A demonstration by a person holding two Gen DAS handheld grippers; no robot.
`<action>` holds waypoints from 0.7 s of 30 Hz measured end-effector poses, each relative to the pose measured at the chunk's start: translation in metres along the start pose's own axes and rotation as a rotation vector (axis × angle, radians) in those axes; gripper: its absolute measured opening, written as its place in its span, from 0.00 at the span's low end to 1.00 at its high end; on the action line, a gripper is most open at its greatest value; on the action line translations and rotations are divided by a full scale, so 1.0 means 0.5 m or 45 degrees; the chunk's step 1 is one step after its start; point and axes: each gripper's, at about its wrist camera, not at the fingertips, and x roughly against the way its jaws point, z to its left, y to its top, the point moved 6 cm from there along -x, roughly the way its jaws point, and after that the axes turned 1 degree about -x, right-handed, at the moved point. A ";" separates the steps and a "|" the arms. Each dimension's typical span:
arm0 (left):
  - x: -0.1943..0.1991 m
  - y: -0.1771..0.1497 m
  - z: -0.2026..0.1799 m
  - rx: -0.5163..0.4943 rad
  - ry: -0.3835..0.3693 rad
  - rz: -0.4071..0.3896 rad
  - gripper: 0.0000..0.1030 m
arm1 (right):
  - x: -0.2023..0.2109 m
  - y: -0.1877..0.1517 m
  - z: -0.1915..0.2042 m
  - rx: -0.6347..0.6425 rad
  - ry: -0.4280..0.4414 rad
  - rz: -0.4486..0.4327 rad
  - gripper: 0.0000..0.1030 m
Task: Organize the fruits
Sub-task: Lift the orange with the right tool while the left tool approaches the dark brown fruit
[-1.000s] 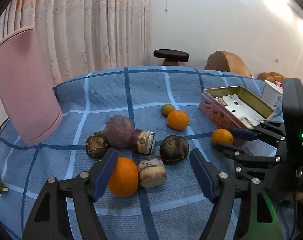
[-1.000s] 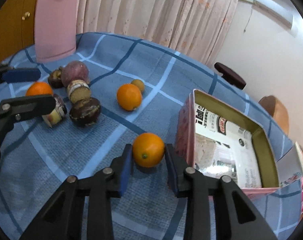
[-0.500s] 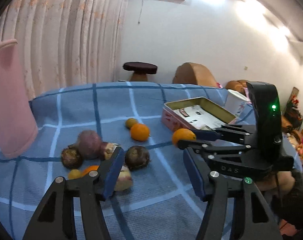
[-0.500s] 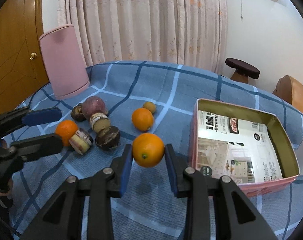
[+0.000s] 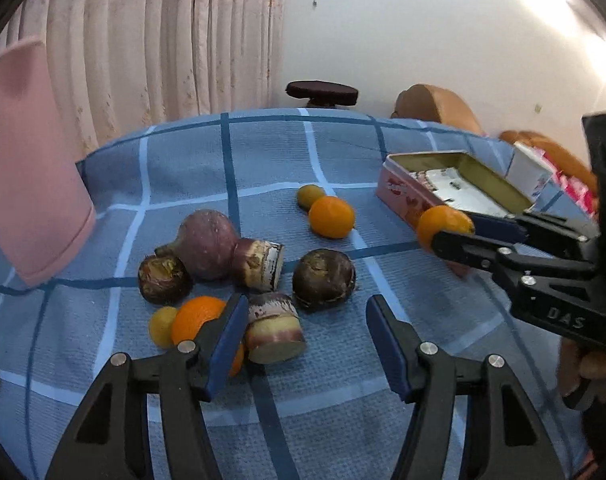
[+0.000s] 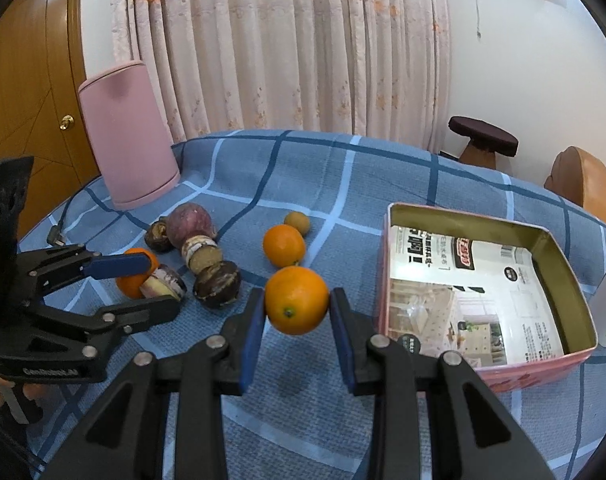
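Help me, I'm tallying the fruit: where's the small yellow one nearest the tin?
In the right wrist view, the small yellow fruit lies on the blue cloth, touching the loose orange, left of the tin.

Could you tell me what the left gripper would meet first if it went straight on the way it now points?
Probably the cut purple-skinned piece just ahead of the left gripper, by its left finger; depth is unclear, so the dark round fruit beyond could come first. Its jaws have just been closing, with nothing between them.

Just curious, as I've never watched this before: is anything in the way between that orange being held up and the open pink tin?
Nothing visible is. The right gripper holds the orange above the cloth, left of the pink tin. The stretch between them is bare, and the other fruit lies farther left.
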 end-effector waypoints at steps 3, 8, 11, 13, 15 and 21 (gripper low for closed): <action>-0.024 0.004 -0.021 -0.072 0.122 0.033 0.61 | -0.004 -0.002 0.001 -0.004 0.004 0.011 0.34; -0.044 -0.004 -0.041 -0.215 0.309 0.078 0.62 | -0.003 -0.001 0.005 0.000 0.007 0.008 0.34; -0.026 -0.012 -0.031 -0.162 0.212 0.087 0.62 | 0.000 0.000 0.002 -0.003 0.005 -0.001 0.34; -0.009 -0.014 -0.011 -0.076 0.069 0.081 0.60 | 0.003 0.000 -0.002 -0.007 -0.002 -0.007 0.34; 0.005 -0.013 0.021 0.009 -0.022 0.059 0.55 | 0.005 0.001 -0.007 -0.018 -0.002 -0.010 0.34; -0.029 0.005 -0.008 -0.144 0.139 0.113 0.49 | 0.009 0.005 -0.007 -0.023 0.006 -0.019 0.34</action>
